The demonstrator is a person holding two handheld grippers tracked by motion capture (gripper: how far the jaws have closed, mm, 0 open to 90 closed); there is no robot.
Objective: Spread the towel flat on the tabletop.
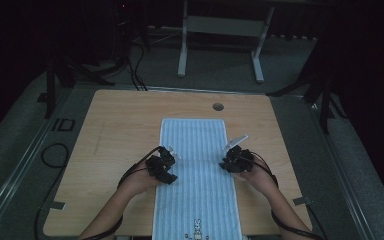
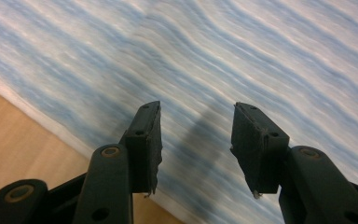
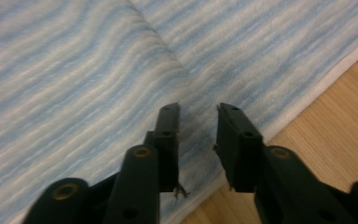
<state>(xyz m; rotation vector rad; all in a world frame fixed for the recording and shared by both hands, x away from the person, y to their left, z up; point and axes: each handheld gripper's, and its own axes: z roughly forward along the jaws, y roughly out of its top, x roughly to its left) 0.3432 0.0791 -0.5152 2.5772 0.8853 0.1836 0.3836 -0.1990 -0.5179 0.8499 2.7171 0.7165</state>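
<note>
A long blue-and-white striped towel [image 1: 196, 165] lies flat down the middle of the wooden table [image 1: 115, 130], its near end hanging over the front edge with a small printed figure. My left gripper [image 1: 172, 156] hovers at the towel's left edge, about halfway along. Its jaws stand open over the striped cloth [image 2: 242, 60], with nothing between them [image 2: 196, 109]. My right gripper [image 1: 227, 161] hovers at the towel's right edge, opposite the left one. Its jaws are open with a narrower gap [image 3: 198, 109], just above the cloth [image 3: 74, 74] near its white hem.
A round cable hole [image 1: 218, 106] sits in the table behind the towel's far end. Beyond the table stands a grey metal frame [image 1: 220, 35] on the floor. Cables [image 1: 55, 150] trail off to the left. Bare wood flanks the towel on both sides.
</note>
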